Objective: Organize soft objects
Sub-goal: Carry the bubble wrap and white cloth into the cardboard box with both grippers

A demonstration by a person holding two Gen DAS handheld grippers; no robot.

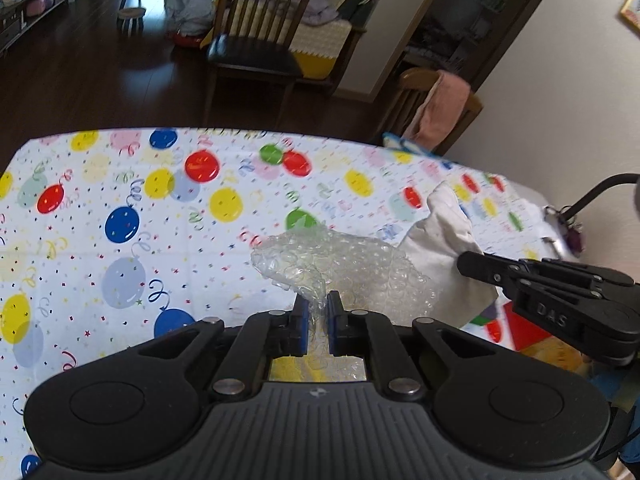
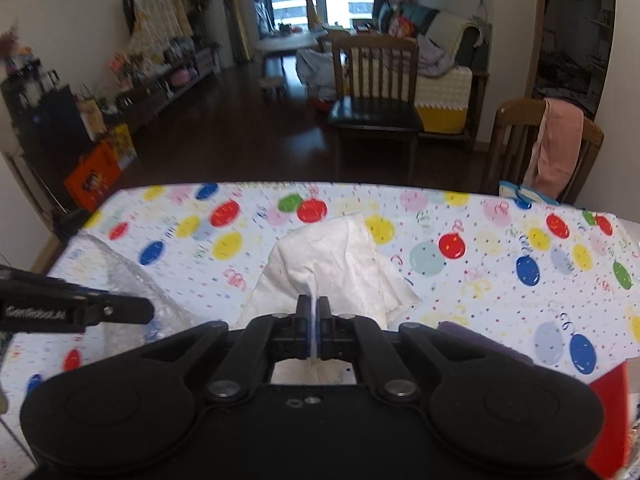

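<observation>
We've got two soft things in play: the bubble wrap (image 1: pixel 340 264) and, just to its right, the white cloth (image 2: pixel 332 264), both hanging a little above the balloon-print counter (image 1: pixel 120 208).

The risks first. The bubble wrap is slick and springy, and we hold only a thin gathered fold of it, so we judge a quick swing could let it slide out of the pads. The cloth is pinched by a narrow tuft too, with most of its weight draped below, so a snag on the counter or on the wrap beside it could tug it free. The two bundles hang near each other, and we think they could tangle or drag one another if the hands cross.

Now the tools. The left tool (image 1: pixel 318 312) has its jaws closed down tight, blue pads pressing on that fold of bubble wrap. The right tool (image 2: pixel 313 312), to the right of the wrap, is clamped as far shut as it goes, the cloth's tuft squeezed between its pads.
</observation>
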